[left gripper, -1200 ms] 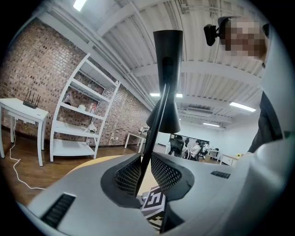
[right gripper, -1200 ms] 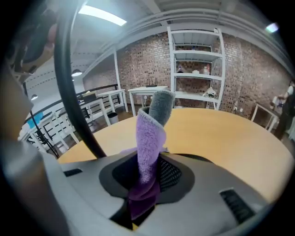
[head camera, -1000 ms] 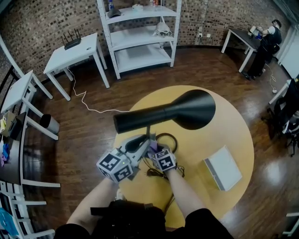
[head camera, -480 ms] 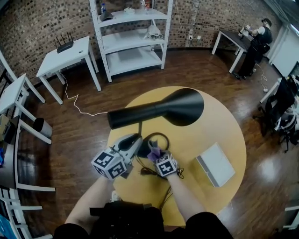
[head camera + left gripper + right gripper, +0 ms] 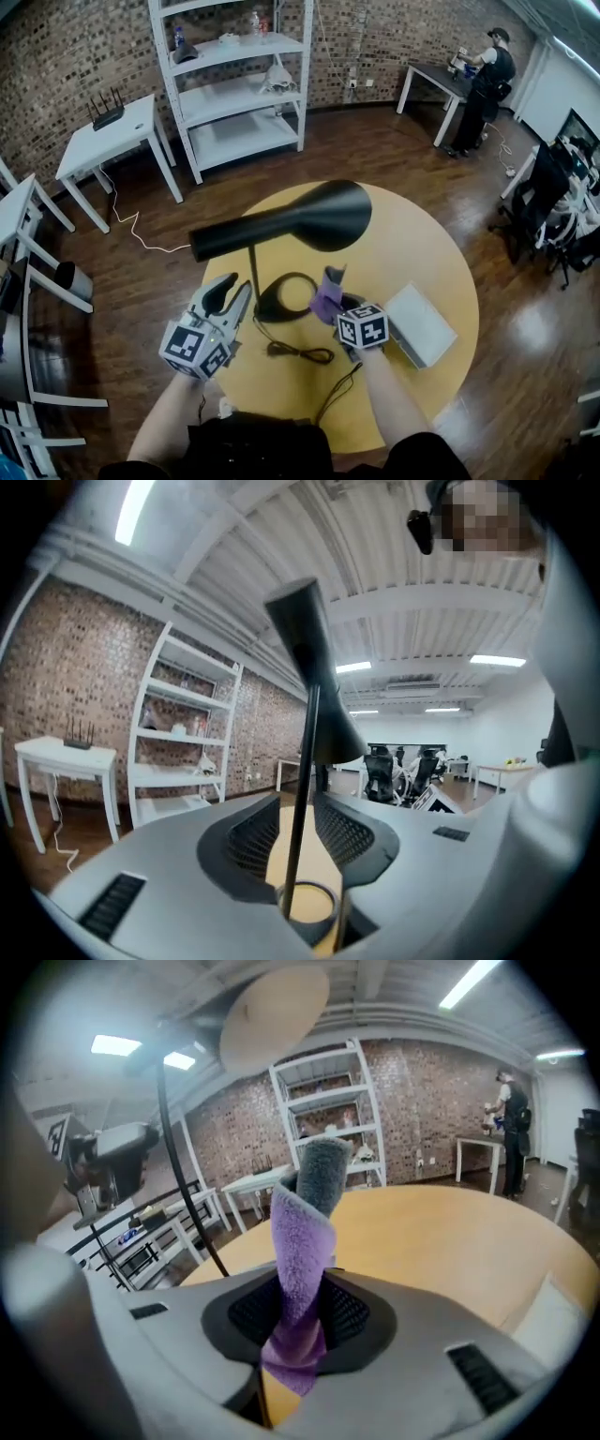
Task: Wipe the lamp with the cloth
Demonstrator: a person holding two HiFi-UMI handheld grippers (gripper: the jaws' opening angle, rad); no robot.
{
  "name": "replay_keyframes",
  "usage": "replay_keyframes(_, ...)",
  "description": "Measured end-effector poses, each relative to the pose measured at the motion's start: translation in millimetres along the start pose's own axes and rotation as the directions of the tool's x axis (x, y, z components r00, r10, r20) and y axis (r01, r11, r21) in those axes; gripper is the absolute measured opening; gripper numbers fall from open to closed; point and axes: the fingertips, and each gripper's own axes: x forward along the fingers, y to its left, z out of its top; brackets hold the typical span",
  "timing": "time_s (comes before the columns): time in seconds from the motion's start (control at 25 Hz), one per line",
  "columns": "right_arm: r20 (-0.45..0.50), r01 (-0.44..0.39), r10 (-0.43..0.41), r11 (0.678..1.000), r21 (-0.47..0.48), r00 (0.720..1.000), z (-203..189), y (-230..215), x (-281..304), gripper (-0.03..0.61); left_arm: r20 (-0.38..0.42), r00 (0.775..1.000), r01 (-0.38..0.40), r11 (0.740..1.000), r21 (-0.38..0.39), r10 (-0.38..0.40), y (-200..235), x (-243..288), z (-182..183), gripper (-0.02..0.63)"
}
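A black lamp stands on the round yellow table (image 5: 422,244); its cone shade (image 5: 328,214) is overhead, and a thin stem (image 5: 253,272) runs down to a ring base (image 5: 286,298). My left gripper (image 5: 228,289) sits just left of the stem. Its jaws have just been opening, and in the left gripper view the stem (image 5: 302,799) shows in the gap with neither pad pressing on it. My right gripper (image 5: 333,305) is right of the base, shut on a purple and grey cloth (image 5: 302,1241) that stands up out of its jaws.
A white box (image 5: 419,323) lies on the table right of my right gripper. The lamp's black cable (image 5: 295,354) trails toward the near edge. A white shelf unit (image 5: 234,84) and a white side table (image 5: 108,131) stand beyond. A person (image 5: 483,75) works at a far desk.
My right gripper has lifted and swung right with the cloth, away from the lamp base. My left gripper has let go of the stem and drawn back to the left.
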Motion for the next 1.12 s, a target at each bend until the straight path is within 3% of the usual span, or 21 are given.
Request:
replay_keyframes(0.04, 0.046, 0.010, -0.010, 1.000, 0.002, 0.999, 16, -7, -10, 0.095, 0.036, 0.999, -0.021, 0.999, 0.023, 0.020, -1, -7, 15, 0.141)
replay_keyframes(0.16, 0.151, 0.059, -0.051, 0.997, -0.047, 0.987, 69, -21, -32, 0.095, 0.199, 0.978, -0.077, 0.996, 0.048, 0.066, -1, -25, 78, 0.204)
replay_keyframes(0.28, 0.250, 0.128, -0.073, 0.970, -0.209, 0.965, 121, -15, -52, 0.095, 0.313, 0.949, -0.034, 0.999, -0.041, 0.045, 6, -35, 126, 0.263)
replay_keyframes(0.4, 0.317, 0.241, -0.107, 0.872, -0.425, 0.943, 151, 0, -71, 0.095, 0.335, 0.942, 0.046, 0.990, -0.133, 0.001, 9, -25, 155, 0.340)
replay_keyframes(0.48, 0.358, 0.330, -0.147, 0.782, -0.528, 0.922, 165, 3, -77, 0.095, 0.291, 0.957, 0.035, 0.992, -0.119, 0.001, 10, -13, 157, 0.346)
replay_keyframes(0.52, 0.385, 0.370, -0.166, 0.749, -0.549, 0.908, 173, 2, -81, 0.095, 0.267, 0.964, 0.012, 0.996, -0.092, 0.013, 10, -8, 157, 0.345)
replay_keyframes(0.56, 0.413, 0.400, -0.178, 0.736, -0.547, 0.893, 181, -1, -85, 0.095, 0.250, 0.968, -0.012, 0.998, -0.064, 0.027, 9, -3, 157, 0.345)
replay_keyframes(0.6, 0.439, 0.415, -0.182, 0.744, -0.523, 0.880, 188, -6, -89, 0.095, 0.241, 0.970, -0.031, 0.999, -0.042, 0.040, 9, 1, 157, 0.343)
replay_keyframes(0.72, 0.480, 0.392, -0.170, 0.821, -0.414, 0.861, 202, -23, -100, 0.095, 0.244, 0.968, -0.052, 0.998, -0.044, 0.062, 9, 4, 156, 0.332)
replay_keyframes(0.84, 0.443, 0.324, -0.150, 0.880, -0.349, 0.884, 208, -38, -95, 0.095, 0.238, 0.969, -0.053, 0.996, -0.074, 0.069, 13, 5, 151, 0.310)
replay_keyframes(0.96, 0.396, 0.288, -0.130, 0.882, -0.372, 0.909, 215, -37, -77, 0.095, 0.230, 0.970, -0.053, 0.995, -0.089, 0.072, 16, 6, 147, 0.305)
replay_keyframes(1.04, 0.416, 0.279, -0.106, 0.882, -0.381, 0.903, 227, -29, -71, 0.095, 0.238, 0.969, -0.049, 0.994, -0.099, 0.072, 17, 6, 147, 0.302)
replay_keyframes(1.12, 0.464, 0.232, -0.068, 0.924, -0.304, 0.883, 243, -28, -68, 0.095, 0.246, 0.967, -0.040, 0.993, -0.111, 0.067, 19, 6, 147, 0.302)
